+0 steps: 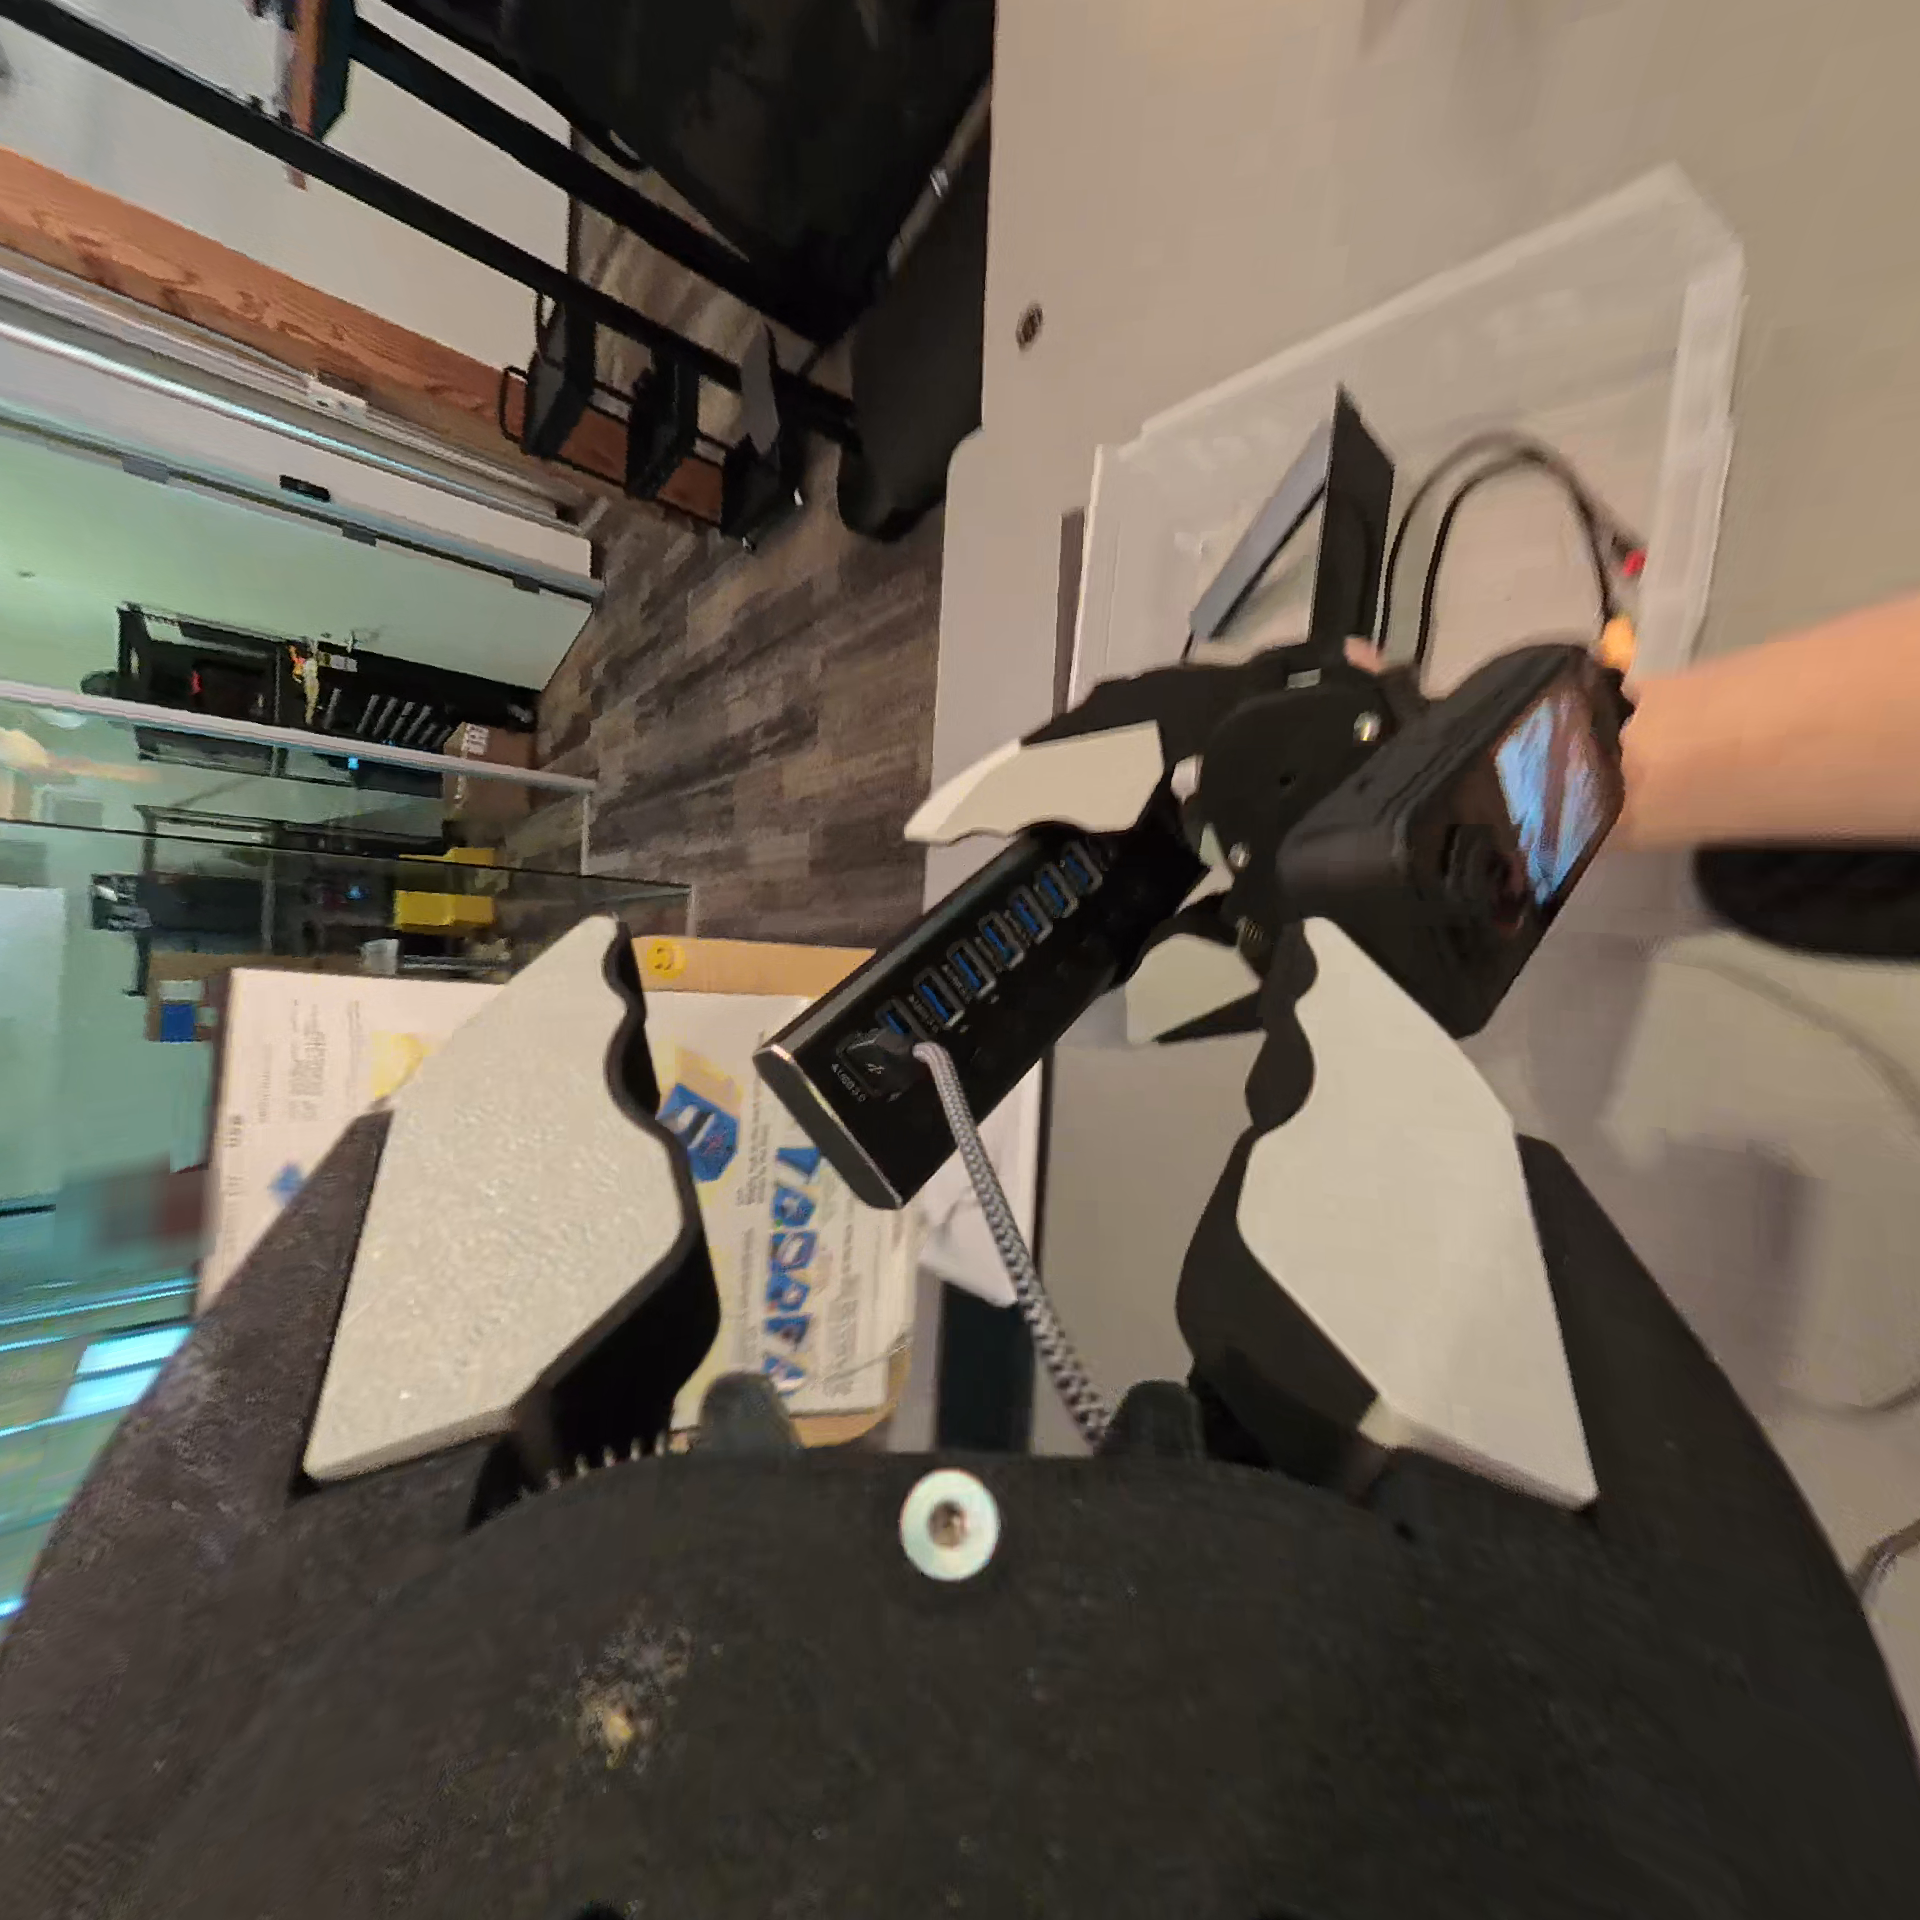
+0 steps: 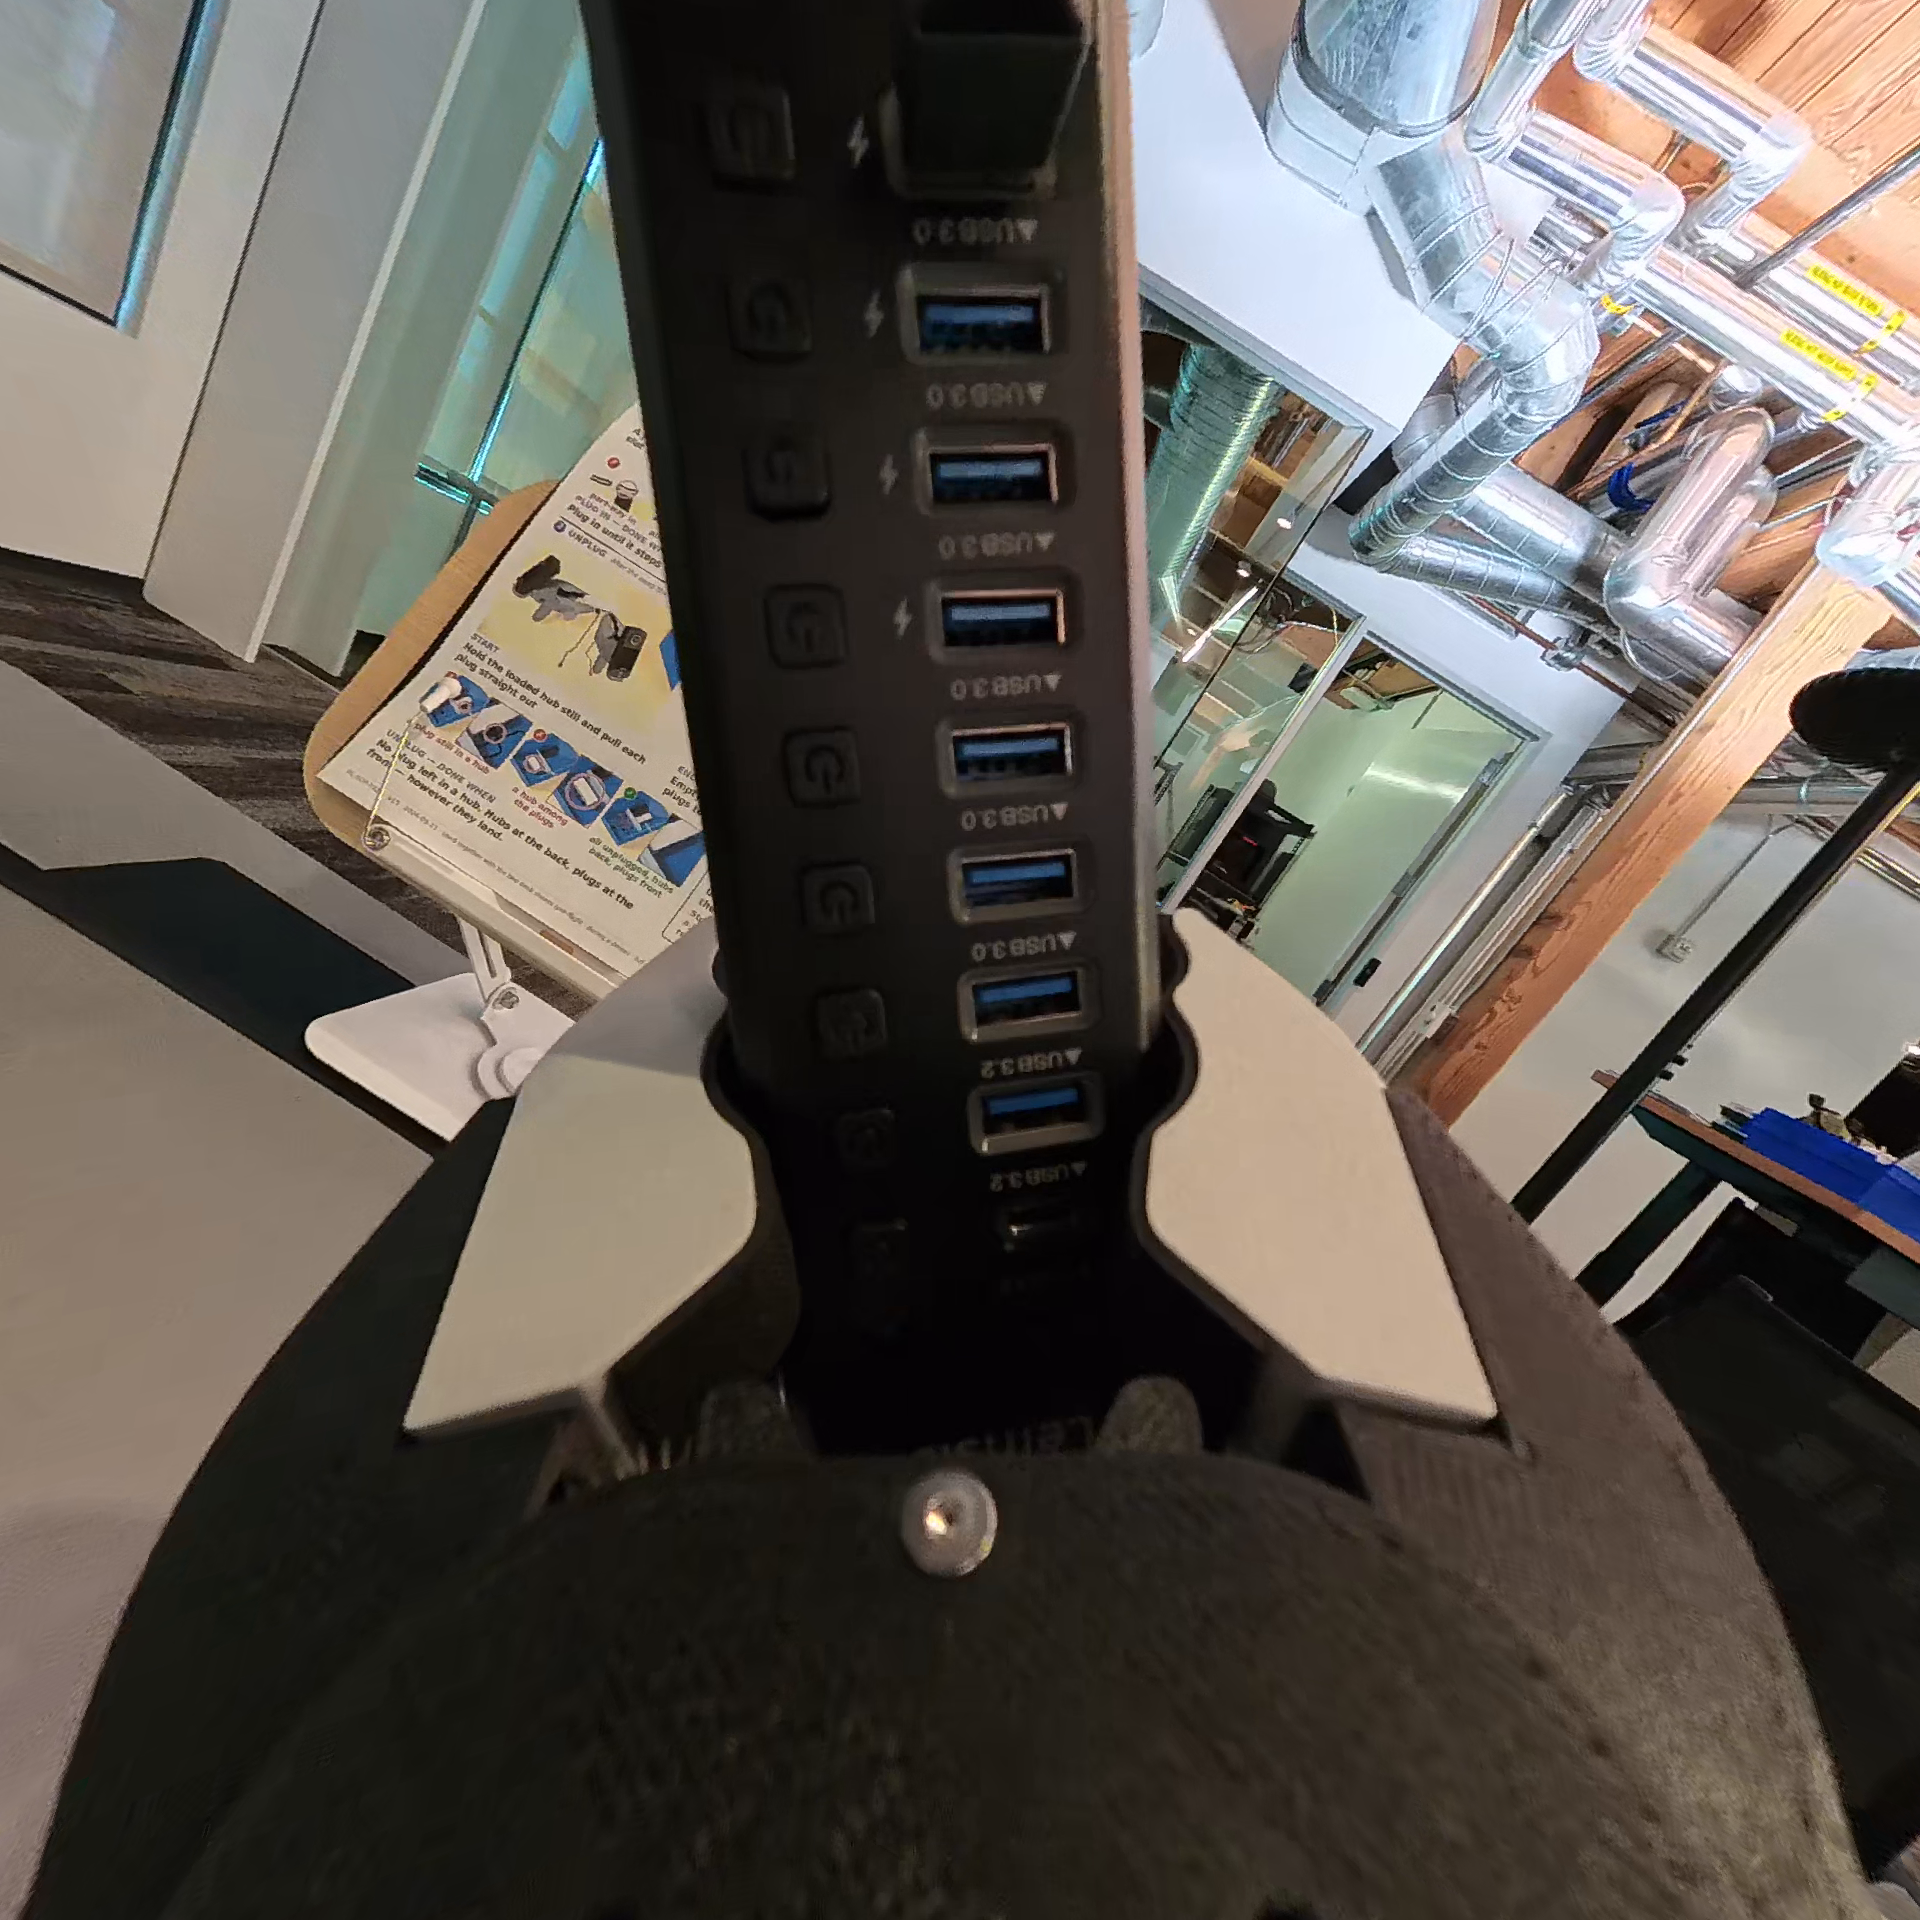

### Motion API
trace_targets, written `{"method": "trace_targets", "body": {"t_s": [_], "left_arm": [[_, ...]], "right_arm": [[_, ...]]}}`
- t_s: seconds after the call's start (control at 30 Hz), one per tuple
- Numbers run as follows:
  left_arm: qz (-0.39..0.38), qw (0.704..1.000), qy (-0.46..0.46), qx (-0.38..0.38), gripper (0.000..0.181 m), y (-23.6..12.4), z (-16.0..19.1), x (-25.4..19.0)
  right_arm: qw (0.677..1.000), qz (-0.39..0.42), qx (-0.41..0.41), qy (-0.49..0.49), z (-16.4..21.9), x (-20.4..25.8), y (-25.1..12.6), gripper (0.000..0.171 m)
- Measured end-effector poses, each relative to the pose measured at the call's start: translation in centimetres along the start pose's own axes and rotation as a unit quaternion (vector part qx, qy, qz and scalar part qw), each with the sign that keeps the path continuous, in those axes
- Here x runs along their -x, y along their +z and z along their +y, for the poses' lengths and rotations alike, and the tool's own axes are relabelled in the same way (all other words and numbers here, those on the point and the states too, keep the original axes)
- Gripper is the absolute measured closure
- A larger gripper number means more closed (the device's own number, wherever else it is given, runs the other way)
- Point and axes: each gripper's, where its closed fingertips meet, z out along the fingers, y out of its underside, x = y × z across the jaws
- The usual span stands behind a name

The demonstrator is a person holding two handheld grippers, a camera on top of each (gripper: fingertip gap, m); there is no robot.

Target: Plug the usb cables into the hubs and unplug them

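A long black USB hub [image 2: 894,623] with a row of blue ports is clamped at its lower end by my right gripper [image 2: 945,956], which is shut on it. In the left wrist view the hub [image 1: 1039,966] juts out from the right gripper [image 1: 1039,925] towards me. A black plug [image 1: 878,1070] sits in the hub's end port; it also shows in the right wrist view [image 2: 987,94]. Its grey braided cable [image 1: 1023,1288] runs down between the fingers of my left gripper [image 1: 966,1039]. The left gripper is open wide and grips nothing.
A printed instruction sheet on a white stand [image 2: 520,748] stands by the grey table's edge, also seen in the left wrist view [image 1: 790,1195]. A clear plastic tray [image 1: 1683,436] on the table [image 1: 1247,208] holds a black device and a black cable. A person's forearm [image 1: 1787,727] reaches in behind the right gripper. Left tips to right tips: about 15 cm.
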Motion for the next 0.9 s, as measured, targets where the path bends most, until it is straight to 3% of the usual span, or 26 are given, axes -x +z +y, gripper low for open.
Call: {"method": "trace_targets", "body": {"t_s": [0.13,0.23,0.33,0.4,0.53,0.6,0.7,0.77,0.9], "left_arm": [[0.057,0.987,-0.117,-0.092,0.069,-1.3,-2.3,-0.6],[-0.006,0.985,-0.129,-0.116,0.069,-2.0,-1.8,1.6],[-0.030,0.963,-0.189,-0.188,0.073,-4.1,-1.3,3.0],[-0.086,0.938,-0.222,-0.253,0.078,-6.3,0.0,4.6],[-0.136,0.839,-0.330,-0.411,0.103,-9.7,4.5,5.7],[-0.104,0.813,-0.383,-0.427,0.104,-8.6,7.0,5.0],[-0.041,0.816,-0.416,-0.399,0.093,-4.1,9.1,2.5],[-0.015,0.821,-0.415,-0.393,0.092,-1.5,9.6,1.0],[0.004,0.799,-0.406,-0.444,0.095,0.9,9.4,-0.9]], "right_arm": [[1.000,-0.002,0.004,0.006,0.2,0.1,0.1,0.096],[1.000,-0.009,0.001,0.018,0.2,0.1,0.1,0.098],[1.000,-0.002,0.000,0.010,0.2,-0.3,0.0,0.097],[1.000,-0.003,-0.004,0.019,0.0,-0.5,-0.1,0.097],[0.999,-0.002,-0.018,0.047,-0.7,-0.7,-0.5,0.097],[0.998,-0.001,-0.027,0.055,-1.3,-0.5,-0.7,0.099],[0.998,0.000,-0.037,0.049,-2.3,0.2,-0.9,0.095],[0.998,0.001,-0.047,0.045,-2.9,0.9,-1.0,0.097],[0.996,-0.005,-0.061,0.061,-3.5,3.0,-0.9,0.097]]}}
